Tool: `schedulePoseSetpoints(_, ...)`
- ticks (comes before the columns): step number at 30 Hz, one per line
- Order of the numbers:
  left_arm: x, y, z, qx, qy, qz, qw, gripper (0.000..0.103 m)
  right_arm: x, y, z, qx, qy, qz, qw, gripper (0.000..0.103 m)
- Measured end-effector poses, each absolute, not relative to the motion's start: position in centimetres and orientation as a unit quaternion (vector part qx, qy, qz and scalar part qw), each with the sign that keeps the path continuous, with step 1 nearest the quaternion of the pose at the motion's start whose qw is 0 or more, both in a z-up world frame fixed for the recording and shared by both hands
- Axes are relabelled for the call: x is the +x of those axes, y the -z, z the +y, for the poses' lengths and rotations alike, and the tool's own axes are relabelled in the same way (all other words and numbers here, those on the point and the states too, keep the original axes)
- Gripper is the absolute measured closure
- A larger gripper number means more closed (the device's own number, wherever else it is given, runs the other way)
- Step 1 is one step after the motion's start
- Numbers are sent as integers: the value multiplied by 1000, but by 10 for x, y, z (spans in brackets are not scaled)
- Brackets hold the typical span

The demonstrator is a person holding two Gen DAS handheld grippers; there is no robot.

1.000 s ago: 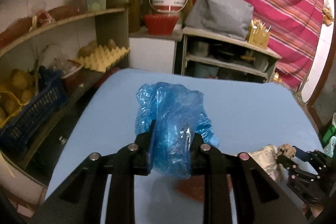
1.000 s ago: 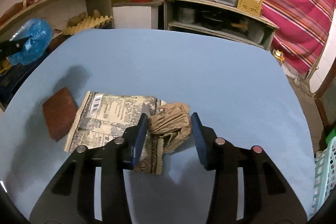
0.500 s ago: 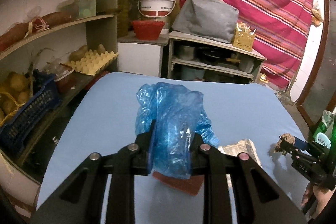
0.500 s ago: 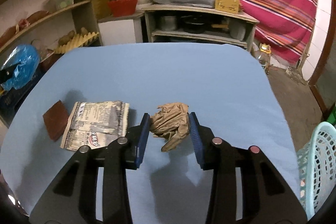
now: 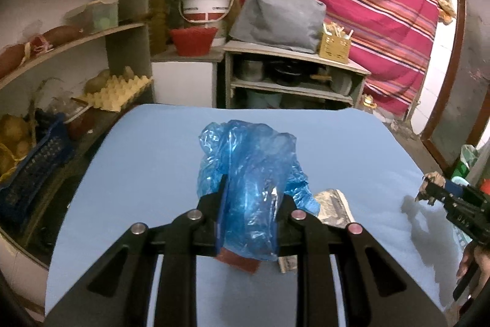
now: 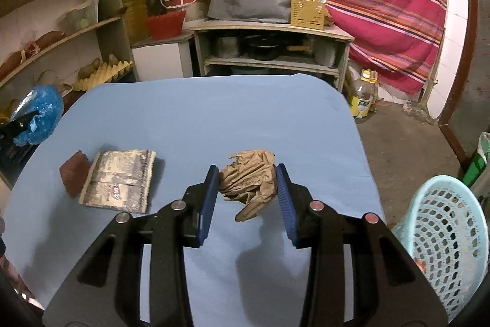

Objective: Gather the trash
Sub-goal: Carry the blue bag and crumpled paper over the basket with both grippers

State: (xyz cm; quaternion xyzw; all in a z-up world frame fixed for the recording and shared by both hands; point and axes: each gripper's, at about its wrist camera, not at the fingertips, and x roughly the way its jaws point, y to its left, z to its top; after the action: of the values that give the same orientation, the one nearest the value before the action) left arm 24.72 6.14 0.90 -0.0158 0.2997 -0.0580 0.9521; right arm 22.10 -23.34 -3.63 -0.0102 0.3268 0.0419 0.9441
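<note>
Left gripper (image 5: 249, 201): clamped on a crumpled blue plastic bag (image 5: 248, 170), held clear above the table (image 5: 153, 161).
Right gripper (image 6: 248, 195): its pads press on both sides of a crumpled brown paper wad (image 6: 249, 178), which hangs above the table and casts a shadow below.
Trash left on the table: a flat printed packet (image 6: 119, 181) and a dark red-brown square (image 6: 73, 176) touching its left edge, both lying flat well to the left of the right gripper.
Bin: a pale turquoise perforated basket (image 6: 444, 244) stands on the floor just past the table's right edge, low and to the right of the right gripper.
Step in hand: by my reading, both loads are being carried toward the basket, the paper wad being the nearer one.
Risk, paper wad: only its upper part sits between the pads and a loose tail dangles below; a quick swing could let it slip out onto the table or floor.
Risk, blue plastic bag: light and slippery film bulges out in front of the pads; it may cling to a pad on release or drift past the basket's rim.
Risk, crowding: both grippers heading to one basket could bump each other over its mouth.
Risk, leftovers: the flat packet and the square offer thin edges and could be pushed along instead of picked up.
</note>
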Motion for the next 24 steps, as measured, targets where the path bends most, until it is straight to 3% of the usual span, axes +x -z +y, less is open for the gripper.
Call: schedulePoseSetpoints(24, 226, 4, -184, 72, 205, 291, 932, 81, 136, 13, -415, 38, 83, 290, 953, 65)
